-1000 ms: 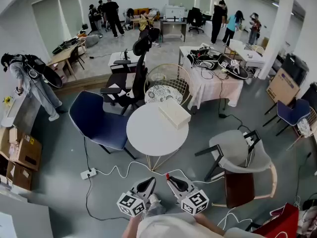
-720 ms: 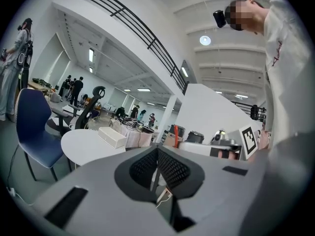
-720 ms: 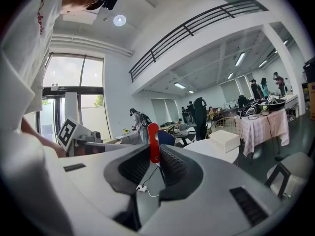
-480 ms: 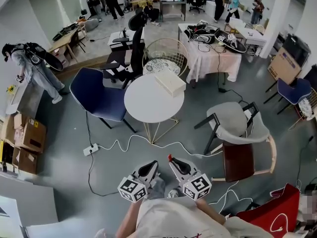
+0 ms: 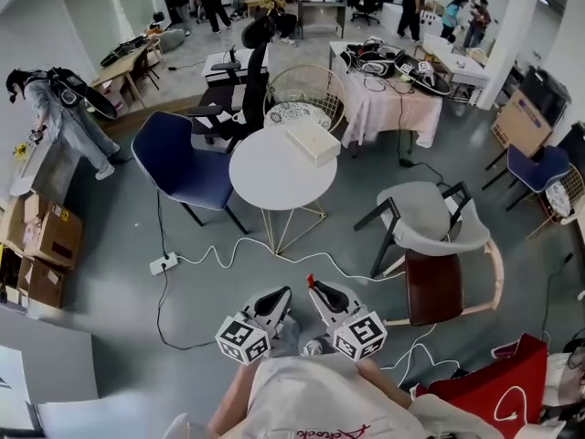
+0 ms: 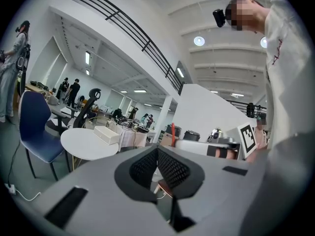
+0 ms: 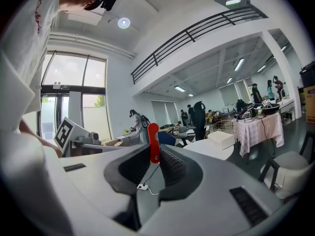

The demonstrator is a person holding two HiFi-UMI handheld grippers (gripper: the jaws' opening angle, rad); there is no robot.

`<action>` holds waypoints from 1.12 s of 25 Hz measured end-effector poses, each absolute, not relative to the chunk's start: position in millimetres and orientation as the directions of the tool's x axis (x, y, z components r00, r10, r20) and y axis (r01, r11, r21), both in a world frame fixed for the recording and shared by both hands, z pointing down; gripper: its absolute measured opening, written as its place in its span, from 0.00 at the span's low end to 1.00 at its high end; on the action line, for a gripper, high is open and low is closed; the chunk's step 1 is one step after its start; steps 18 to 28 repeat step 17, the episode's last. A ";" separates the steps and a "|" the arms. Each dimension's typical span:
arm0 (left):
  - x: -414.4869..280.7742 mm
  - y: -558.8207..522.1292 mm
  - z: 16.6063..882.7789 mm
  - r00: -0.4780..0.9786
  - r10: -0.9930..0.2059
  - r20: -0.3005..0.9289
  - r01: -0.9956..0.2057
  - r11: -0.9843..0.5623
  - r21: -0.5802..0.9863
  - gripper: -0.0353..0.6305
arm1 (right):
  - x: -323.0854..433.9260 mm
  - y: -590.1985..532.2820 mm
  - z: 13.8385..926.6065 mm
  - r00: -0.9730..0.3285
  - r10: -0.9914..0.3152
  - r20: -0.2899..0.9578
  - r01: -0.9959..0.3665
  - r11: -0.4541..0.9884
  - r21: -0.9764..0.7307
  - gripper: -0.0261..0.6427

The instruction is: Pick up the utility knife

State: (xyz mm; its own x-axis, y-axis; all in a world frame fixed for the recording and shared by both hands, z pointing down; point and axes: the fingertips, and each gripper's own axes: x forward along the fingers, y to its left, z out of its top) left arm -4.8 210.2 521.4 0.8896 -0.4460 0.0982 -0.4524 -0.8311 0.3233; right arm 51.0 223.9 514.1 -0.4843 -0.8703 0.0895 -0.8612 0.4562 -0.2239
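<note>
The utility knife [image 7: 154, 141] is red and slim. It stands up between the jaws of my right gripper [image 7: 155, 154], which is shut on its lower end. In the head view its red tip [image 5: 310, 280] shows at the front of the right gripper [image 5: 315, 288], held close to the person's body above the grey floor. My left gripper [image 5: 281, 293] is right beside it, to the left. In the left gripper view the left gripper [image 6: 157, 154] has its ribbed pads meeting at the tips, with nothing between them.
Ahead stand a round white table [image 5: 274, 176] bearing a white box [image 5: 312, 142], a blue chair [image 5: 178, 167] and a grey armchair [image 5: 430, 222]. A white cable and power strip [image 5: 164, 264] cross the floor. Cardboard boxes [image 5: 46, 236] sit left, a red bag [image 5: 484, 382] right.
Both grippers have moved together across the room, and the round table now lies farther from them in the head view. The red knife stays in the right gripper's jaws.
</note>
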 end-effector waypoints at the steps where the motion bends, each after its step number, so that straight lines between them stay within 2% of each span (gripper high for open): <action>1: -5.6 211.9 520.6 0.890 -0.446 0.096 -0.451 -0.832 0.322 0.07 | 50.2 225.1 512.9 -0.483 -0.871 0.088 -0.862 0.456 -0.222 0.14; 28: -8.8 214.9 522.0 0.895 -0.440 0.077 -0.441 -0.840 0.317 0.07 | 48.8 225.9 506.5 -0.471 -0.880 0.067 -0.871 0.451 -0.194 0.14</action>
